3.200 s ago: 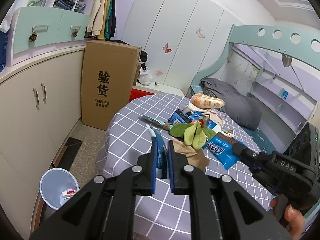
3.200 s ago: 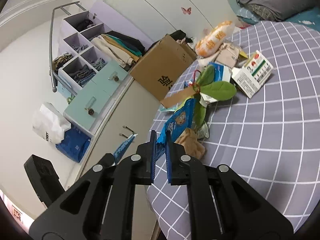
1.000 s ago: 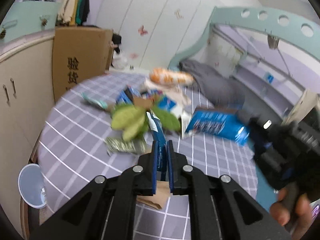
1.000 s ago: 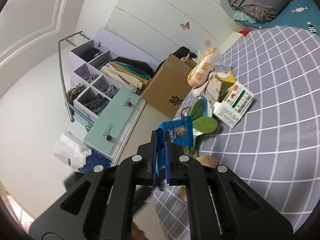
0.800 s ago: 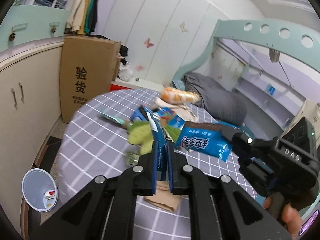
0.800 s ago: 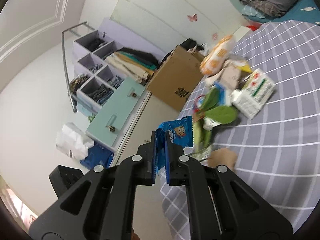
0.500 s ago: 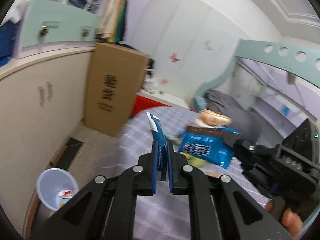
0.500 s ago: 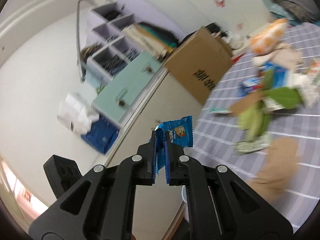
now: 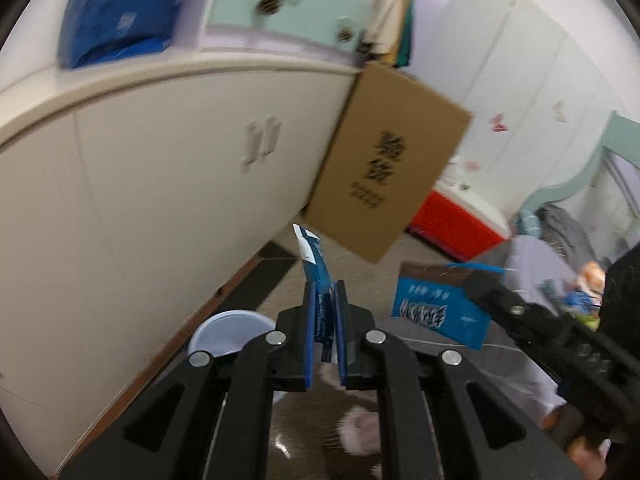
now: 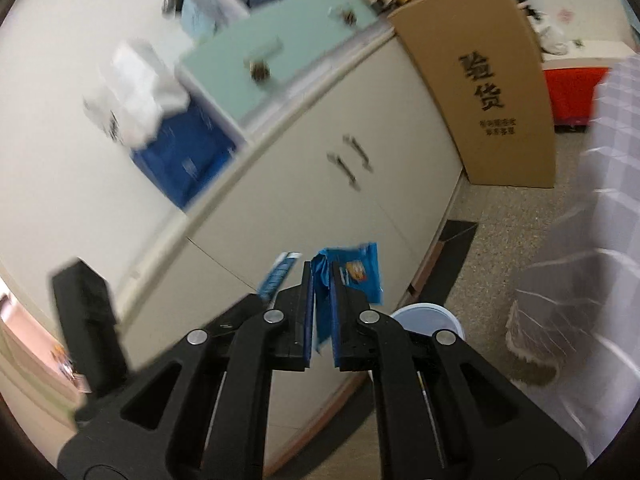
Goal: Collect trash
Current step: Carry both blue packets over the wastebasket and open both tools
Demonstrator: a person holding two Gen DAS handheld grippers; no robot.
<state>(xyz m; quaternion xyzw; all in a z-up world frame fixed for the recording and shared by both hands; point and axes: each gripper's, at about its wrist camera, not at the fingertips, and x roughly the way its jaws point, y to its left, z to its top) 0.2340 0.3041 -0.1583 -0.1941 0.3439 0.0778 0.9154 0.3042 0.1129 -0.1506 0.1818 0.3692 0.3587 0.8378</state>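
Observation:
My left gripper (image 9: 323, 300) is shut on a narrow blue and white wrapper (image 9: 314, 264) that sticks up between the jaws. My right gripper (image 10: 320, 286) is shut on a blue snack packet (image 10: 356, 272); the packet also shows at the right in the left wrist view (image 9: 440, 306). A white trash bin (image 9: 228, 332) stands on the floor by the cabinet, just below and left of the left gripper. In the right wrist view the bin (image 10: 426, 320) sits just right of the fingers. The left gripper's wrapper (image 10: 278, 274) shows beside the right gripper.
A cream cabinet (image 9: 160, 184) runs along the left. A tall cardboard box (image 9: 384, 168) stands on the floor behind the bin. A red box (image 9: 452, 220) is farther back. The table's checked cloth (image 10: 612, 208) hangs at the right. A slippered foot (image 9: 360, 432) is below.
Both grippers have swung away from the table and down toward the floor by the cabinet, each still holding its wrapper. The bin has come close under them.

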